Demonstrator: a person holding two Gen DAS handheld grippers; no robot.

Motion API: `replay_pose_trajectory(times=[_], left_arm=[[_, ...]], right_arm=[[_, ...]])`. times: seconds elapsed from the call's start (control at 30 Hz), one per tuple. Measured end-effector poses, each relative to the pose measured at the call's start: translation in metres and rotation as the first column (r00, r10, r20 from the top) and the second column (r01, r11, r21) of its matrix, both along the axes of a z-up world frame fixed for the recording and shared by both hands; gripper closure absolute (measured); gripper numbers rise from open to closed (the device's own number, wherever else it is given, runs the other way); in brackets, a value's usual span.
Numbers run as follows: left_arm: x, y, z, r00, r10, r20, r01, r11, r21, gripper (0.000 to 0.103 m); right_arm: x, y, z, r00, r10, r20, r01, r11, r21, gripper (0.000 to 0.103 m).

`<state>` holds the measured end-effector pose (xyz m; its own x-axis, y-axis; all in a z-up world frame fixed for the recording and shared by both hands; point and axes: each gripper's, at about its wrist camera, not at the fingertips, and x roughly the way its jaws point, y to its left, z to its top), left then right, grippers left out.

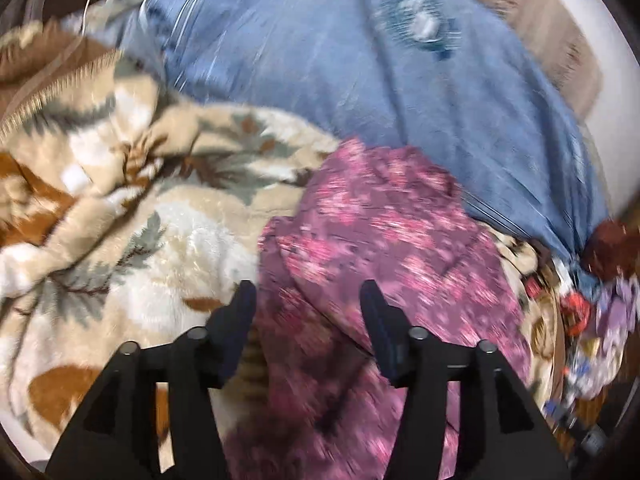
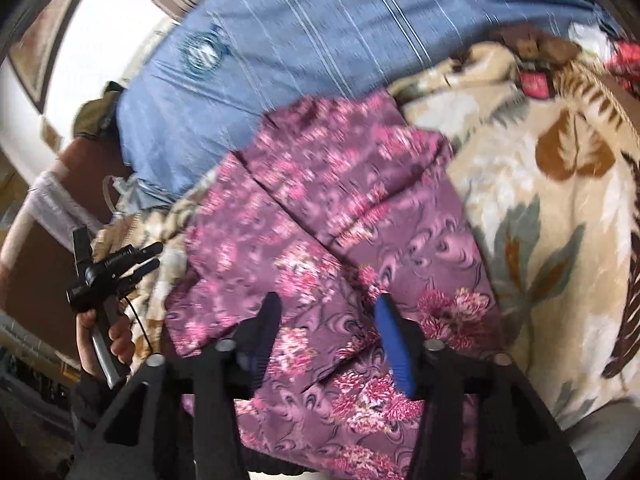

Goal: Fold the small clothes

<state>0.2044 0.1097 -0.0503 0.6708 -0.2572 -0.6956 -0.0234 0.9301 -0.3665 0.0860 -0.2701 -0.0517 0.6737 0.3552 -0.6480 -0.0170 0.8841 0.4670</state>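
Right wrist: purple floral garment (image 2: 332,216) lies under open right gripper (image 2: 326,308)

Count of things on the bed

One purple floral garment (image 2: 332,216), one beige leaf-pattern blanket (image 2: 552,208), one blue striped cover (image 2: 304,40), and two grippers, each with two fingers.

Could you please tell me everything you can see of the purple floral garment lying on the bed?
The purple floral garment is thin woven-looking cloth, mauve with pink blossoms and dark swirls. It lies loosely folded, with overlapping layers and creases, resting on the beige leaf-patterned blanket, its far edge against the blue striped cloth. Neither open claw grips it.
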Motion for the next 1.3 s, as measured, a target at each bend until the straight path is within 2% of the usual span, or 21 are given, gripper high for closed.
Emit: replay_pose_trajectory(times=[0.03, 0.07, 0.13, 0.2, 0.3, 0.5, 0.63, 0.73, 0.83, 1.0, 1.13, 1.3], left_arm=[[-0.009, -0.007, 0.009, 1.0, -0.014, 0.018, 0.013, 0.999, 0.043, 0.043], [-0.021, -0.017, 0.021, 0.999, -0.019, 0.042, 0.014, 0.993, 0.119, 0.039], [-0.038, -0.031, 0.04, 0.997, 0.0, 0.083, -0.02, 0.973, 0.231, 0.034], [-0.054, -0.041, 0.058, 0.993, 0.017, 0.12, -0.05, 0.959, 0.279, 0.03], [-0.071, -0.05, 0.08, 0.987, 0.043, 0.156, -0.088, 0.952, 0.295, 0.027], [-0.085, -0.063, 0.112, 0.981, 0.033, 0.193, -0.092, 0.948, 0.304, 0.027], [-0.085, -0.064, 0.13, 0.968, 0.056, 0.246, -0.133, 0.943, 0.307, 0.027], [-0.071, -0.057, 0.139, 0.973, 0.041, 0.225, -0.097, 0.964, 0.247, 0.027], [-0.049, -0.05, 0.147, 0.974, 0.05, 0.22, -0.103, 0.967, 0.233, 0.027], [-0.001, -0.047, 0.15, 0.987, -0.009, 0.161, -0.024, 0.979, 0.204, 0.027], [0.048, -0.049, 0.134, 0.992, -0.034, 0.12, 0.009, 0.979, 0.202, 0.027], [0.123, -0.06, 0.089, 0.999, -0.049, 0.016, 0.044, 0.969, 0.243, 0.027]], right_arm=[[-0.001, -0.003, 0.006, 1.0, 0.003, 0.017, -0.003, 1.0, 0.008, 0.044], [-0.002, -0.006, 0.014, 0.999, 0.004, 0.038, -0.005, 1.0, 0.021, 0.044], [-0.003, -0.011, 0.027, 0.997, 0.006, 0.071, -0.008, 1.0, 0.03, 0.044], [-0.001, -0.012, 0.044, 0.994, -0.002, 0.108, 0.0, 1.0, 0.018, 0.043], [0.004, -0.013, 0.065, 0.989, 0.001, 0.148, -0.001, 1.0, 0.002, 0.041], [0.016, -0.006, 0.104, 0.99, 0.013, 0.142, -0.004, 0.998, -0.069, 0.038], [0.021, -0.005, 0.131, 0.988, 0.023, 0.154, -0.005, 0.993, -0.119, 0.036], [0.027, -0.006, 0.147, 0.984, 0.028, 0.179, -0.003, 0.99, -0.141, 0.034], [0.042, -0.01, 0.161, 0.98, 0.038, 0.197, -0.005, 0.986, -0.165, 0.033], [0.081, -0.019, 0.166, 0.984, 0.072, 0.164, -0.045, 0.986, -0.163, 0.033], [0.123, -0.026, 0.153, 0.987, 0.108, 0.122, -0.086, 0.982, -0.167, 0.033], [0.184, -0.038, 0.118, 0.992, 0.119, 0.046, -0.111, 0.983, -0.149, 0.033]])
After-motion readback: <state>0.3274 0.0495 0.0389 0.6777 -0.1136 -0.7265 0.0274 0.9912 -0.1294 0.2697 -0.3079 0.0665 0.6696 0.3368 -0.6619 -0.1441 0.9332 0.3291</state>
